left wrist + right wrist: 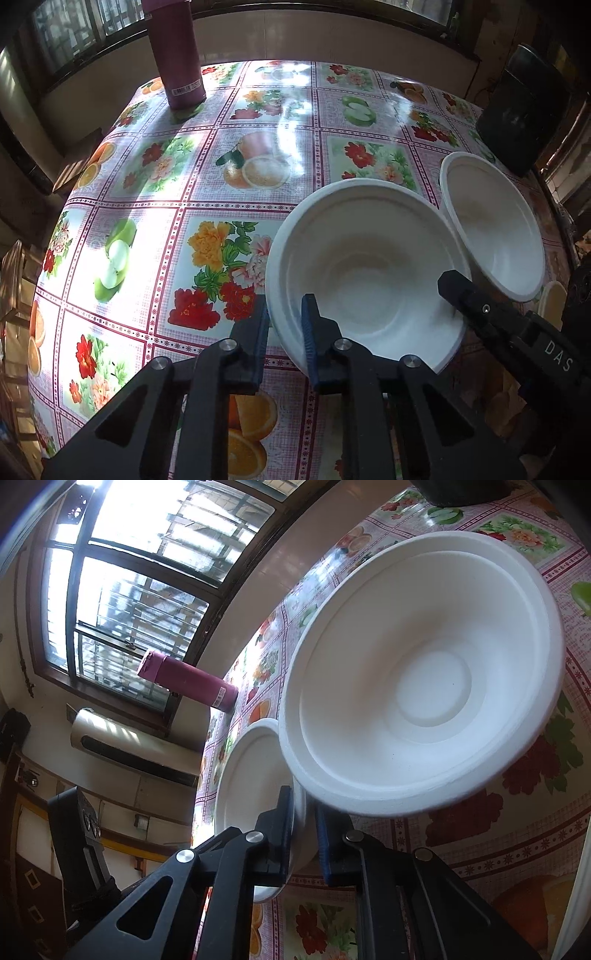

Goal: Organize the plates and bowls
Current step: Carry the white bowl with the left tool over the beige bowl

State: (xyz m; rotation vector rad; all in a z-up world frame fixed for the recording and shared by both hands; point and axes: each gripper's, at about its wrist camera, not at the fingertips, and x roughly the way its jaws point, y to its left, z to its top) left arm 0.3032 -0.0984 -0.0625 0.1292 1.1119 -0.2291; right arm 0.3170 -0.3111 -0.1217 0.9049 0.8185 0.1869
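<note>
In the left wrist view my left gripper [284, 325] is shut on the near-left rim of a white bowl [369, 269], held tilted above the flowered tablecloth [184, 184]. A second white bowl [495, 229] is tilted to its right, with my right gripper's finger [465, 295] at its lower rim. In the right wrist view my right gripper [304, 819] is shut on the rim of that bowl [424, 679], which fills the view. The left-held bowl [251, 771] shows behind it at lower left, rims close together.
A magenta bottle [177, 55] stands at the table's far left corner; it also shows in the right wrist view [188, 681]. A dark container [517, 110] stands at the far right edge. A window and wall lie beyond the table.
</note>
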